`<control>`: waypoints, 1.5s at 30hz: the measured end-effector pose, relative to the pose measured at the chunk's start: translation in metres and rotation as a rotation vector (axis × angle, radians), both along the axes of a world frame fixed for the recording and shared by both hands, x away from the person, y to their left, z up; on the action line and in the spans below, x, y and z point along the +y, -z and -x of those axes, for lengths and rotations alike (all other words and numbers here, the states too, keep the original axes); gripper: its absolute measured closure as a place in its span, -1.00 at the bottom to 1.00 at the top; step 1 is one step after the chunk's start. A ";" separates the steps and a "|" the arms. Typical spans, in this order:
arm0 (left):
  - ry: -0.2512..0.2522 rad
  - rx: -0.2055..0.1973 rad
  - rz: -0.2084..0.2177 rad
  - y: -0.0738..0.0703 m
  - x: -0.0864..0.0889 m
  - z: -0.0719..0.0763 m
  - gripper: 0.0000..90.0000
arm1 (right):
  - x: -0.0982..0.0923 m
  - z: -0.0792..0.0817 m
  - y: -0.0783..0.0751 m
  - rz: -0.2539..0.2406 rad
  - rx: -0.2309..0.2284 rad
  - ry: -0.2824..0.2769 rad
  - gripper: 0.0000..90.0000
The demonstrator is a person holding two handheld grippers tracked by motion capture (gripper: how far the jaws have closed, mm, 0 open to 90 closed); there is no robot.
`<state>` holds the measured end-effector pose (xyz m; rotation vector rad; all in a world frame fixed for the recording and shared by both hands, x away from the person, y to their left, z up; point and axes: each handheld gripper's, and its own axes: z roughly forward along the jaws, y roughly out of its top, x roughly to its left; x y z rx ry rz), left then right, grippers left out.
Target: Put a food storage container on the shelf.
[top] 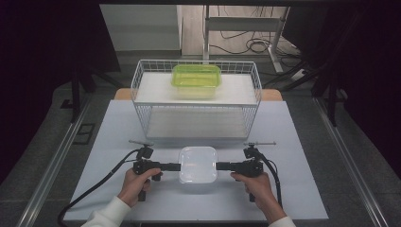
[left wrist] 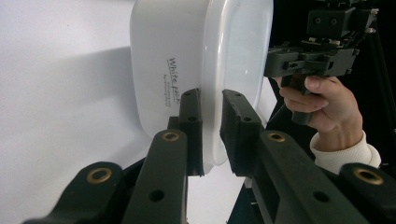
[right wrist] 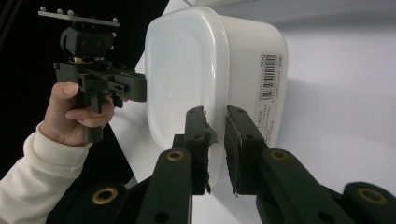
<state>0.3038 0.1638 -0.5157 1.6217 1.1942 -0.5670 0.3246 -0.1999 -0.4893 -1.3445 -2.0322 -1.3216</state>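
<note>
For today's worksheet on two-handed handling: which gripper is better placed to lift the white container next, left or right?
Neither alone, I'd judge. The left gripper and the right gripper each pinch an opposite rim of the white container, so lift with both together.

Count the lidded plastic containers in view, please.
2. A white container sits on the table near the person, gripped at its rim by the left gripper and right gripper. A green-lidded container rests atop the wire rack.

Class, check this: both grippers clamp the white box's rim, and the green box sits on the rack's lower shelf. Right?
Not quite. The high view shows the green box on the rack's upper shelf. The left gripper and right gripper do clamp the white box's rim.
</note>
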 end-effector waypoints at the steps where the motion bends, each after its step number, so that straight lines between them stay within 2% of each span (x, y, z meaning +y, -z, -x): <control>1: -0.001 -0.002 0.001 0.000 0.000 0.000 0.75 | 0.000 0.000 0.000 -0.001 0.001 -0.002 0.76; 16: 0.002 -0.029 -0.003 -0.005 0.001 0.001 0.76 | 0.000 0.001 -0.003 0.000 -0.013 -0.003 0.76; 29: 0.010 -0.081 -0.013 -0.018 0.000 0.004 0.79 | -0.001 0.002 -0.010 0.007 -0.045 -0.005 0.76; 37: 0.007 -0.089 -0.030 -0.019 -0.001 0.004 0.79 | -0.001 0.002 -0.013 -0.002 -0.063 -0.007 0.77; 45: 0.010 -0.102 -0.024 -0.022 -0.001 0.003 0.79 | -0.002 0.003 -0.018 -0.008 -0.075 -0.009 0.77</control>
